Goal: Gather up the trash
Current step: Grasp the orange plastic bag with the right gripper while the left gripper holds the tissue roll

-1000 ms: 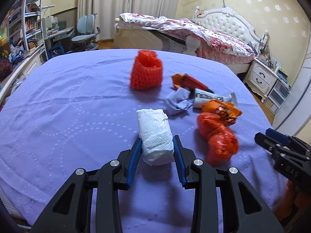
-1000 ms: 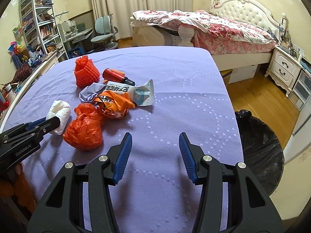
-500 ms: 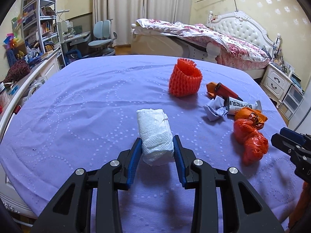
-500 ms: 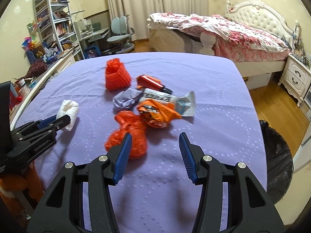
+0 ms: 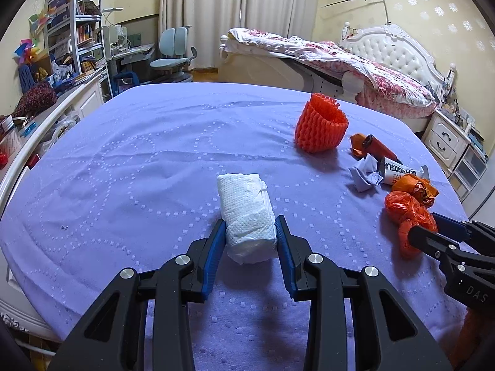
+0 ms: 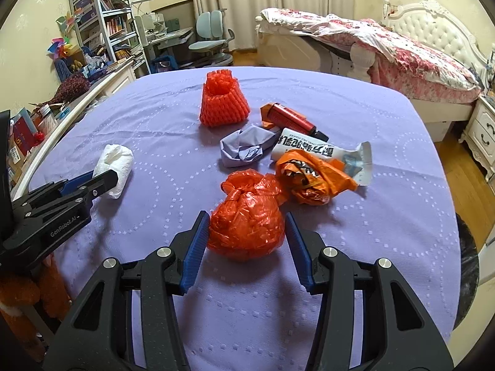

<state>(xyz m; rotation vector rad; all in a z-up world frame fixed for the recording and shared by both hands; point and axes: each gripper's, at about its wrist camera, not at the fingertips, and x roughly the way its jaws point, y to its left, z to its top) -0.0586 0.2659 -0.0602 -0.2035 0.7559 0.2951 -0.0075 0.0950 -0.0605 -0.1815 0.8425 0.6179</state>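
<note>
Left gripper (image 5: 250,232): blue pads clamped on a white tissue wad (image 5: 246,213), one pad on each side; the wad juts forward past the fingertips, over the purple cloth (image 5: 130,167). In the right view the same wad (image 6: 114,164) shows at the left, in that gripper's tips.

Right gripper (image 6: 247,230): jaws partly apart, straddling a knotted red bag (image 6: 247,216). The left pad looks to be at the bag's edge; a sliver of gap shows at the right pad; no squeeze visible. The bag lies on the cloth, its knot pointing away from the gripper.

Other trash on the cloth, grouped beyond the red bag:
- Orange wrapper (image 6: 312,179), crumpled, just beside the bag at its far right.
- White pouch (image 6: 324,151) with black print, behind the wrapper and partly under it.
- Pale paper ball (image 6: 244,148), left of the pouch, touching it.
- Red tube (image 6: 290,117), lying slantwise, behind the paper ball and the pouch.
- Red foam net (image 6: 224,102), upright, open end up, farthest of the group, apart from the rest.

Black bin (image 6: 467,266): on the floor past the cloth's right edge, only its lined rim in view.

Room beyond: bed (image 5: 355,65), shelves (image 5: 77,24), desk chair (image 5: 173,52).
</note>
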